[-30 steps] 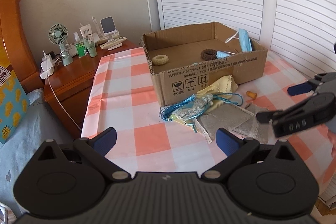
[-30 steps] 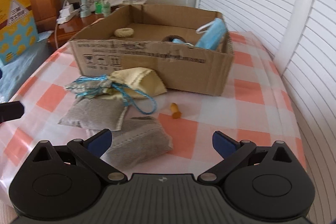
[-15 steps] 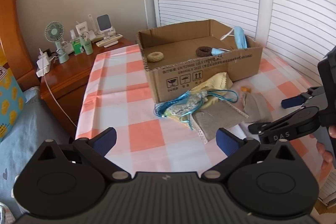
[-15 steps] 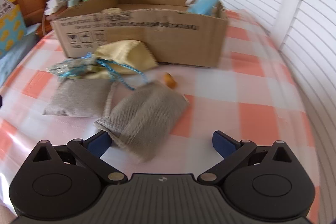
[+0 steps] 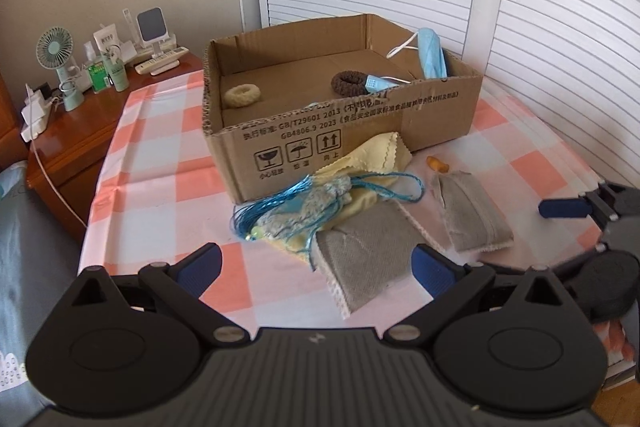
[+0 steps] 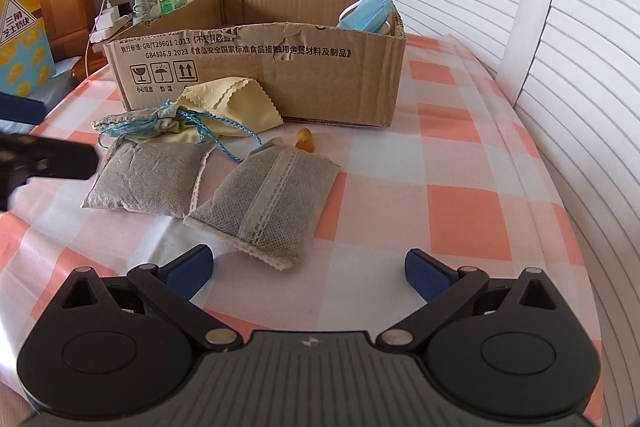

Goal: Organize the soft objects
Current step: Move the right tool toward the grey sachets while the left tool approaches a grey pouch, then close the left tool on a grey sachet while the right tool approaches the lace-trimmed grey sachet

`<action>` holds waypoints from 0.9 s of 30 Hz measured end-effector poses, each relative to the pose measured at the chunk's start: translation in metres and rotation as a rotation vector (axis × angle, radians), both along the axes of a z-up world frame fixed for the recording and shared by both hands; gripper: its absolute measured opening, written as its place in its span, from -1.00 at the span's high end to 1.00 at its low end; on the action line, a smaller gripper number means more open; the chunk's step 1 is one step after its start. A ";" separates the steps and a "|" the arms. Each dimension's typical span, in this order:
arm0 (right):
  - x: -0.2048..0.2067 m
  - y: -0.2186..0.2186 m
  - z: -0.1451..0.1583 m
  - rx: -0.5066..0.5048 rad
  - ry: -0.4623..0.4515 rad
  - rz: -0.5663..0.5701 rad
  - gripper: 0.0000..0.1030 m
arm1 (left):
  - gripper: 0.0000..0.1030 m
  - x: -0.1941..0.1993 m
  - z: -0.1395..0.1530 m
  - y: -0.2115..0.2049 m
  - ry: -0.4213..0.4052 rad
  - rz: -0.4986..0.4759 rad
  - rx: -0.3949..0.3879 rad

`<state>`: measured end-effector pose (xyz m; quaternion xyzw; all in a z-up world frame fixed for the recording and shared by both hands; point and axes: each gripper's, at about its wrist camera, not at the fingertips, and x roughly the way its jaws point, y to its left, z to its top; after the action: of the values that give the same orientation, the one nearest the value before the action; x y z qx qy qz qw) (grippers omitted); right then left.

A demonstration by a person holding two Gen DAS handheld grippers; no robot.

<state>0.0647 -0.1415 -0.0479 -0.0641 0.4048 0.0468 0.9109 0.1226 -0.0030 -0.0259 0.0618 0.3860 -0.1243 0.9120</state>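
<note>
Now, from my left gripper (image 5: pixel 316 265), both fingers stand wide apart and empty over the near edge of the checked tablecloth (image 5: pixel 160 171). Compared with a moment ago this view has swung closer, so the left grey sachet (image 5: pixel 368 259) now lies just ahead between my fingers. The cardboard box (image 5: pixel 340 131) sits beyond, already holding a cream scrunchie (image 5: pixel 242 95), a brown scrunchie (image 5: pixel 350 83) and a blue face mask (image 5: pixel 430 53). My right gripper (image 5: pixel 568 207) shows at the right edge.

From the right gripper's own camera (image 6: pixel 306 267), its fingers are likewise spread and carrying nothing. It has pulled back a little from the right grey sachet (image 6: pixel 266 197), which lies ahead, touching its twin. The yellow cloth (image 6: pixel 236 105) and blue-corded pouch (image 6: pixel 136 121) rest against the box front. I judge nothing is picked yet; a sachet is the likely next grab.
</note>
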 end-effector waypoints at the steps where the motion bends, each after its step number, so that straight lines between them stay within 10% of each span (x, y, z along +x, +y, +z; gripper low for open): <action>1: -0.001 0.000 0.000 0.000 -0.005 0.001 -1.00 | -0.96 0.005 -0.002 -0.004 0.013 0.006 0.001; 27: -0.010 -0.002 -0.003 0.004 -0.056 0.018 -1.00 | -0.99 -0.002 -0.044 0.000 0.079 0.162 -0.025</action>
<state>0.0548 -0.1435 -0.0511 -0.0671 0.3787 0.0540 0.9215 0.1204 -0.0026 -0.0702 0.0140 0.4237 -0.0572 0.9039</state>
